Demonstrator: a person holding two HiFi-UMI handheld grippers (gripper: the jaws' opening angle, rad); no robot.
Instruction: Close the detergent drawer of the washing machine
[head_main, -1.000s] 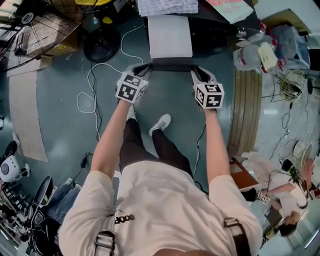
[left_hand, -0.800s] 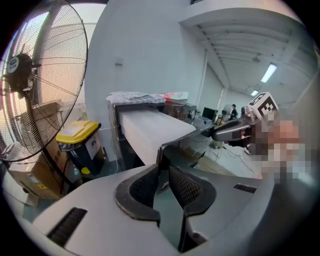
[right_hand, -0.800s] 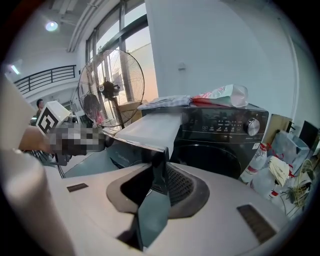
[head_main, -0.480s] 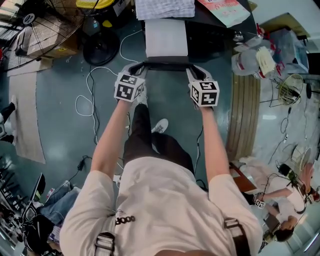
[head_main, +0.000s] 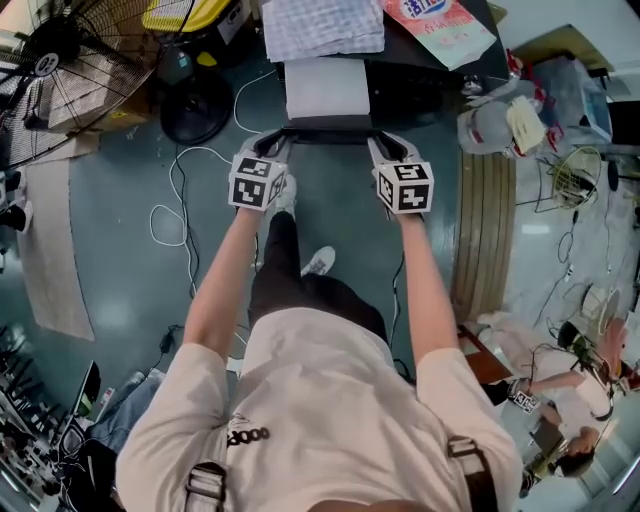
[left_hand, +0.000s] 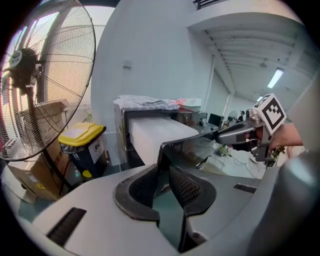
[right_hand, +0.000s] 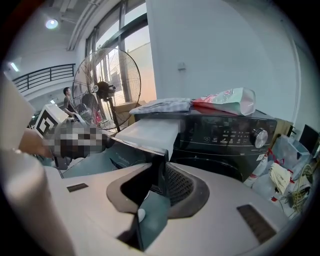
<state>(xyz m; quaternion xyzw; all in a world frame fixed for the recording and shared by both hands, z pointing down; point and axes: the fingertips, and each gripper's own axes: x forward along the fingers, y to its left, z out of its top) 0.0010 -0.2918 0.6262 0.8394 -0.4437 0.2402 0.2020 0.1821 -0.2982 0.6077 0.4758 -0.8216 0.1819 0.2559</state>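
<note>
Both claws had advanced toward the washer (head_main: 420, 85) since a second earlier, and less of the white drawer (head_main: 327, 88) showed. It was not yet shut and jutted from the upper left corner of the washer's front. The left claw (head_main: 278, 140) pinched the left end of the drawer's dark panel (head_main: 327, 133); the right claw (head_main: 382, 143) pinched the right end. An even, straight push with both ends level looked the surest way to avoid jamming. In view: one drawer, two claws, one fan (head_main: 45, 60), and one cloth (head_main: 320, 25) and one pouch (head_main: 440, 22) atop the washer.
</note>
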